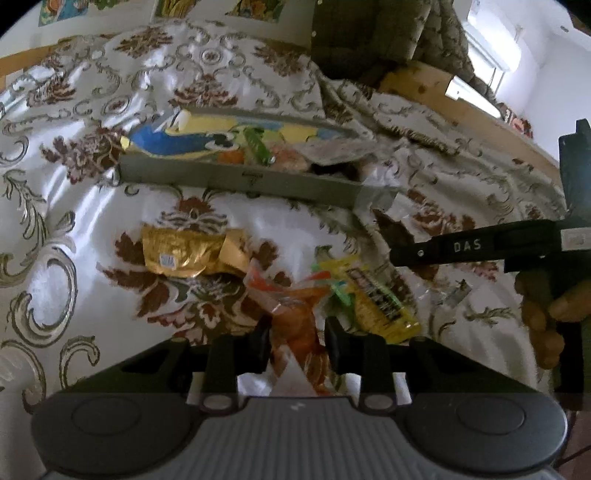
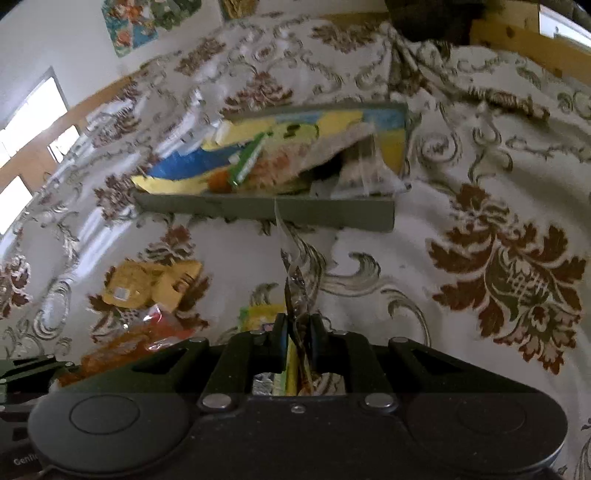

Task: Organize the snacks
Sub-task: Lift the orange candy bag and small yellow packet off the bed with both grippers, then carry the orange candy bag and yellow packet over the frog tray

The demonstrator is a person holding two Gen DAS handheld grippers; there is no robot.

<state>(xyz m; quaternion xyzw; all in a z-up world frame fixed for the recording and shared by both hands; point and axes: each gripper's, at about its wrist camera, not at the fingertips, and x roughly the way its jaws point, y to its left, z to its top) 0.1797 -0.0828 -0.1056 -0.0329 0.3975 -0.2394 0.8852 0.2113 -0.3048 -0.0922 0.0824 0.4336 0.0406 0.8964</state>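
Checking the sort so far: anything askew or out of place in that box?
Yes. The grey box is overfilled: a pale packet lies tilted across its top and a clear wrapper pokes over the front right corner. A gold packet and a yellow packet lie loose on the bedspread.

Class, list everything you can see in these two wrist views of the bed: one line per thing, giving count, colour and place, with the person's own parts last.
bedspread: one, white with brown floral pattern, under everything
tray: one, grey, mid-bed, filled with snack packs
gold pack: one, gold, before the tray, left
orange pack: one, orange, between the left fingers
yellow pack: one, yellow and black, beside the orange pack
clear wrapper: one, clear, pinched in the right fingers
posters: several, multicoloured, on the wall
left gripper: one, black, shut on the orange pack
right gripper: one, black, shut on the wrapper
hand: one, on the right gripper's handle
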